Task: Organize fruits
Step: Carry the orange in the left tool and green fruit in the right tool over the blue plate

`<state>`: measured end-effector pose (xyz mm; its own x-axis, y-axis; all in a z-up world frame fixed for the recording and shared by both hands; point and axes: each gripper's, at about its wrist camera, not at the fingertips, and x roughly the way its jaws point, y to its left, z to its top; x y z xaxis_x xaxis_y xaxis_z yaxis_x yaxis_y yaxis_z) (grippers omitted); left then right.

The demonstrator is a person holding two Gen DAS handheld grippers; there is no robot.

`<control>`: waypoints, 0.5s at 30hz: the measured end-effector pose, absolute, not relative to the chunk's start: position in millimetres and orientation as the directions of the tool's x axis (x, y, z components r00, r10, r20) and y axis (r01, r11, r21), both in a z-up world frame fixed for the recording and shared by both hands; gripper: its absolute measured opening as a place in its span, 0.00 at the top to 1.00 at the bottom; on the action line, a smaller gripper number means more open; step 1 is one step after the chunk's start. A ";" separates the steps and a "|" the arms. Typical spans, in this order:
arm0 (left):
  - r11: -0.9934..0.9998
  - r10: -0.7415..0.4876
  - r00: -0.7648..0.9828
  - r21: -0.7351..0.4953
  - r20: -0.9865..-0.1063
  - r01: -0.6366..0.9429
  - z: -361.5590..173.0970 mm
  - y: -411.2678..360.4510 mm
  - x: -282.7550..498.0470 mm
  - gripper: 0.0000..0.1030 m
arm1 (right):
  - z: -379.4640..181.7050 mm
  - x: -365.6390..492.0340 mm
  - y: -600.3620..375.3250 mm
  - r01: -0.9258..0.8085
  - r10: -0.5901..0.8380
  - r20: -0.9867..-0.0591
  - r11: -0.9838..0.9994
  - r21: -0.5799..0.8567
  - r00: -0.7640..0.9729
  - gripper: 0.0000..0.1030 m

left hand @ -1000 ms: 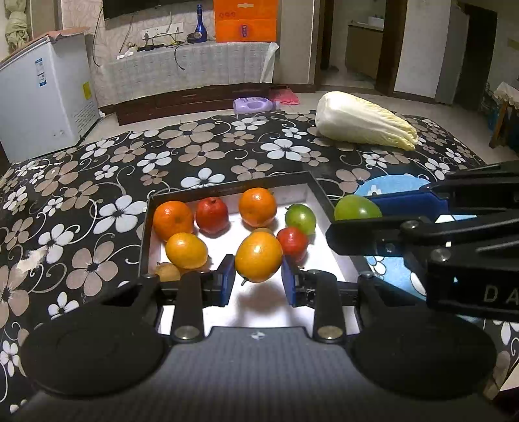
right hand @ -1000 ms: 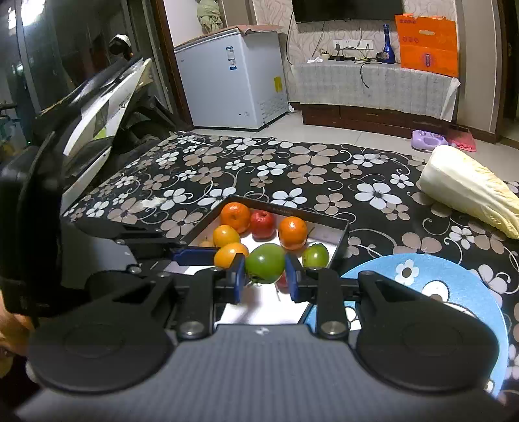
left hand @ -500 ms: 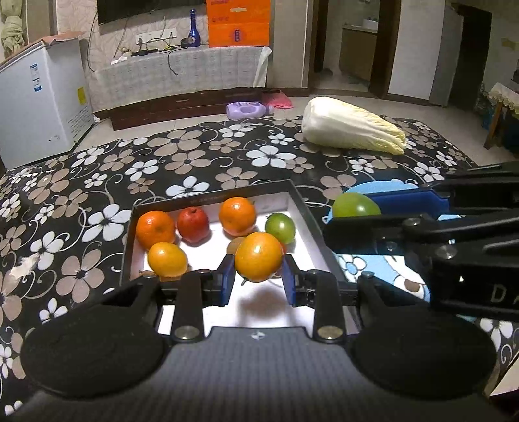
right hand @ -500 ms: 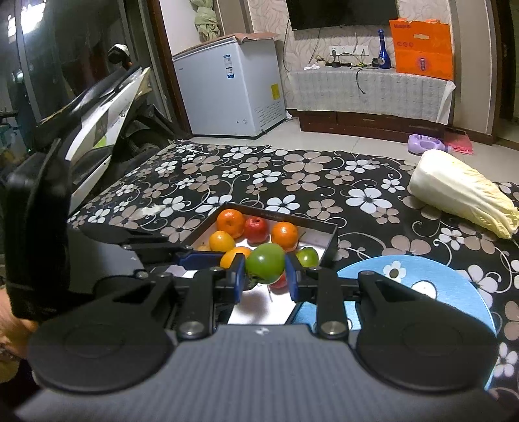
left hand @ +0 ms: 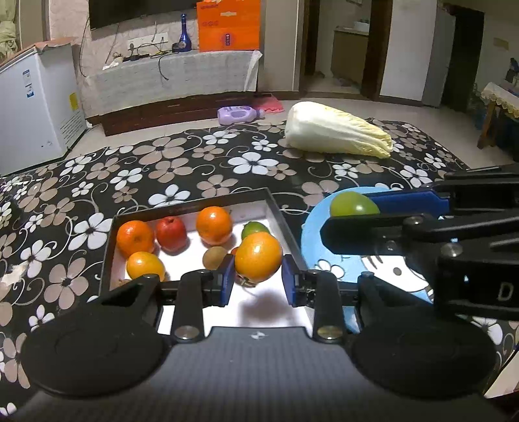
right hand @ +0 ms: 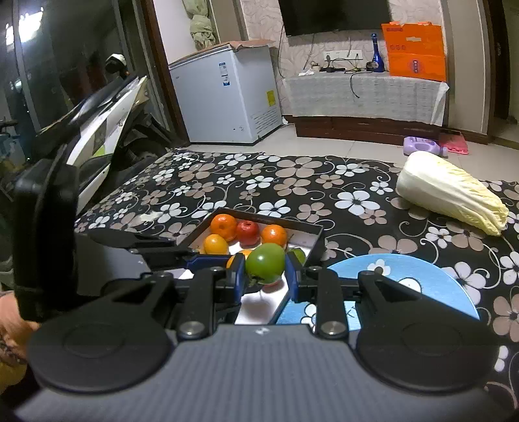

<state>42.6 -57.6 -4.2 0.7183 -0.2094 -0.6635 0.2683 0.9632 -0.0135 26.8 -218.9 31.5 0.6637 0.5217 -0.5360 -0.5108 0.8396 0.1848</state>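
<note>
My left gripper (left hand: 258,280) is shut on an orange (left hand: 258,257), held above the near end of a black-rimmed white box (left hand: 282,224). Inside the box lie several fruits: oranges (left hand: 214,225), a red apple (left hand: 171,229), a green fruit (left hand: 254,228) and a kiwi (left hand: 214,257). My right gripper (right hand: 265,276) is shut on a green fruit (right hand: 265,263); in the left wrist view that gripper (left hand: 353,216) reaches in from the right over a blue plate (left hand: 316,240). In the right wrist view the same box (right hand: 316,242) sits behind the held fruit and the blue plate (right hand: 421,276) lies to its right.
A napa cabbage (left hand: 337,133) lies on the far right of the flowered black tablecloth (left hand: 162,168). A white chest freezer (right hand: 227,97) and a scooter (right hand: 97,136) stand beyond the table's left side. A low cabinet with an orange bag (left hand: 228,24) lines the back wall.
Both grippers, each still holding its fruit, have drawn back a little toward the near side; the box and plate now sit lower and smaller ahead of them.
</note>
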 end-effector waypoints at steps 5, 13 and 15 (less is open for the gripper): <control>0.960 -0.222 0.717 -0.020 -0.661 0.279 -3.4 -64.9 42.5 0.65 | 32.1 25.3 -225.9 -0.499 0.514 -0.532 0.846 0.187 0.672 0.71; 0.954 -0.241 0.715 -0.026 -0.656 0.298 -3.1 -80.5 43.7 0.65 | 32.3 24.2 -240.8 -0.479 0.502 -0.529 0.856 0.193 0.684 0.71; 0.952 -0.248 0.714 -0.029 -0.655 0.305 -3.3 -85.6 43.7 0.65 | 31.9 23.2 -244.4 -0.475 0.499 -0.530 0.858 0.193 0.686 0.71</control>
